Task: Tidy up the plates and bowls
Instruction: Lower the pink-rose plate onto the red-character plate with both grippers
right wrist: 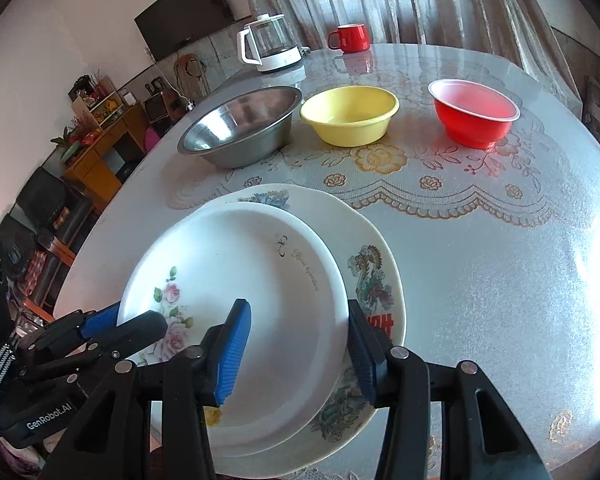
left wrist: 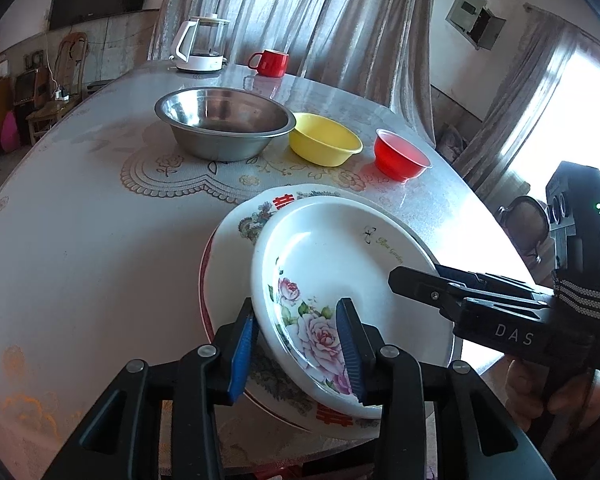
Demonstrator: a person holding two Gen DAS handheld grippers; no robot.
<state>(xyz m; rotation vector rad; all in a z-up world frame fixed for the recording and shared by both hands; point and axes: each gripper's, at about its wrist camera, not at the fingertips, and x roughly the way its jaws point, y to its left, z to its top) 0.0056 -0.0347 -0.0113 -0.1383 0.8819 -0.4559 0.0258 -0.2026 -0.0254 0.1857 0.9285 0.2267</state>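
Observation:
A white deep plate with pink roses [left wrist: 332,248] [right wrist: 236,264] lies off-centre on a larger plate with a dragon pattern and red characters [left wrist: 236,232] [right wrist: 364,248] at the table's near edge. My left gripper [left wrist: 296,350] [right wrist: 120,326] straddles the rose plate's left rim, one blue pad outside and one inside, and looks closed on it. My right gripper [right wrist: 298,356] [left wrist: 416,284] clamps the opposite rim the same way. Farther back stand a steel bowl [left wrist: 224,120] [right wrist: 240,128], a yellow bowl [left wrist: 324,140] [right wrist: 350,116] and a red bowl [left wrist: 400,156] [right wrist: 474,112] in a row.
A glass kettle [left wrist: 202,44] [right wrist: 268,44] and a red mug [left wrist: 272,63] [right wrist: 350,38] stand at the far edge of the round table [left wrist: 80,220] [right wrist: 500,280]. Curtains hang behind it. A hand shows under the right gripper in the left wrist view.

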